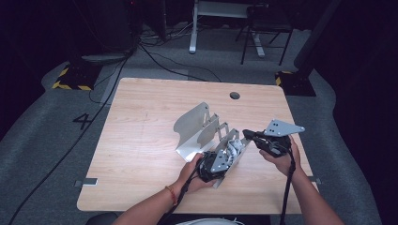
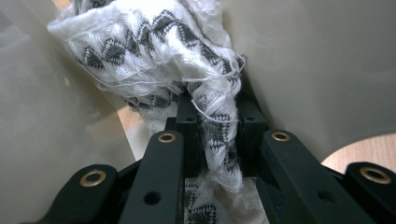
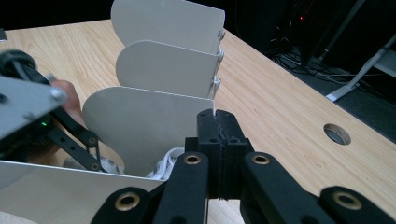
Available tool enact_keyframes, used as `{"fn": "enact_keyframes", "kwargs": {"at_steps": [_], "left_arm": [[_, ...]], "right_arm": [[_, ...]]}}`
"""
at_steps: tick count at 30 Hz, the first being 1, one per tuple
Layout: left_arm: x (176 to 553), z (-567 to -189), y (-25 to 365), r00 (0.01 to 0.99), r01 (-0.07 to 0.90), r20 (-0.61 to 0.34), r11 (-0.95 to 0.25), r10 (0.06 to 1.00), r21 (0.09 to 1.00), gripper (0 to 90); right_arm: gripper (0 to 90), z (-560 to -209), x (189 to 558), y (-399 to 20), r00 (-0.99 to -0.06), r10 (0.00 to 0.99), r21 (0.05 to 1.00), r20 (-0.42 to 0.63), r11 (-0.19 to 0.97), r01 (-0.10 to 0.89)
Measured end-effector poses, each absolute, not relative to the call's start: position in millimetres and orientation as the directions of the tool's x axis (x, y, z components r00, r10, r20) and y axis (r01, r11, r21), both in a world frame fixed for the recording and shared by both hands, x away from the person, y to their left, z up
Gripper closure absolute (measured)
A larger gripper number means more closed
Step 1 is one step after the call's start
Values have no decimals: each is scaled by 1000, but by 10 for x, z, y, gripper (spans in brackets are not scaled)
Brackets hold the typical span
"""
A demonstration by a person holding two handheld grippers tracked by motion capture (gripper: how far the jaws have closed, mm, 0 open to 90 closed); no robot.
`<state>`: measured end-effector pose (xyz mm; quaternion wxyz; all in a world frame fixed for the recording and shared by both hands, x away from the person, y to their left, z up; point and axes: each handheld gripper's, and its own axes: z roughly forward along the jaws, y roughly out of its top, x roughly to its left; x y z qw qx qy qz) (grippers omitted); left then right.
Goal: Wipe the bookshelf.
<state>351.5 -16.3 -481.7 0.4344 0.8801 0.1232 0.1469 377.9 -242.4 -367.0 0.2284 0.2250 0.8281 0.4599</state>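
Observation:
A grey metal divider rack with several upright plates stands on the wooden table. A white cloth with a black zigzag pattern is stuffed into the slot nearest me. In the left gripper view the cloth bunches between two plates, and my left gripper is shut on a twisted strand of it. From above, the left gripper reaches into that slot. My right gripper hovers at the rack's right end. Its pads are pressed together, shut with nothing between them, just above the near plate.
A round cable hole sits near the table's far edge. Beyond the table are a chair, a desk leg, floor cables and two yellow-black striped stand bases. Bare tabletop lies left of the rack.

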Motion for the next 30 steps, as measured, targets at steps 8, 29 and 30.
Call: {"fn": "enact_keyframes", "kwargs": {"at_steps": [8, 29, 30], "left_arm": [[3541, -4926, -186, 937, 123, 127, -649, 325, 751, 768], [3314, -4898, 65, 950, 124, 140, -744, 281, 656, 769], [3330, -4906, 46, 946, 125, 145, -738, 291, 663, 769]], "right_arm": [[900, -3670, 3775, -2422, -795, 581, 864, -172, 477, 161], [900, -3672, 3784, -2433, -805, 571, 866, -162, 473, 161], [900, -3671, 3782, -2429, -804, 572, 865, -163, 475, 162]]}}
